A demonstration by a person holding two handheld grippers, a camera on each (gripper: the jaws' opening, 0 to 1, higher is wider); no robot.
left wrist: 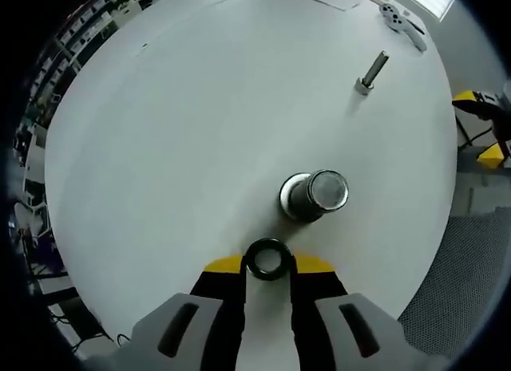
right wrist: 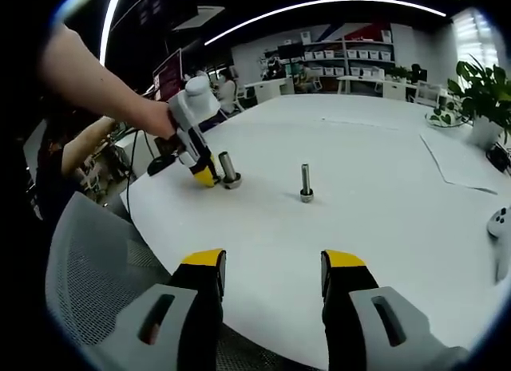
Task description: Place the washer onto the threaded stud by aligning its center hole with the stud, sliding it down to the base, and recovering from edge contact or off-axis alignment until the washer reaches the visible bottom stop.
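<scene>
Pinched between the yellow tips of the left tongs (left wrist: pixel 268 266) sits the washer (left wrist: pixel 267 259), a black ring with its center hole facing the left gripper view, held just above the white table (left wrist: pixel 200 132). Just beyond it, slightly right, stands a thick metal cylinder (left wrist: pixel 314 194) on a flanged base, seen nearly end-on; in the right gripper view it stands upright, right beside the left tongs' yellow tips. Farther off, toward the far right of the table, stands the slimmer threaded stud (left wrist: pixel 372 72), also upright on a small base.

By my reading the task is at an early stage: the washer is gripped and lifted, but it is not over either upright piece, and no hole-to-shaft alignment has begun. Left to do are carrying it over the stud, centering, sliding it down and seating it at the base. Which of the two uprights is the intended one I cannot say for sure.

The right tongs (right wrist: pixel 273 267) are spread wide with nothing between them, hanging over the near edge of the table above a grey mesh chair (right wrist: pixel 88 251).

Counted: one washer, two upright metal pieces, two tongs, one white game controller (left wrist: pixel 402 21) at the far edge, one potted plant (right wrist: pixel 477 96).
</scene>
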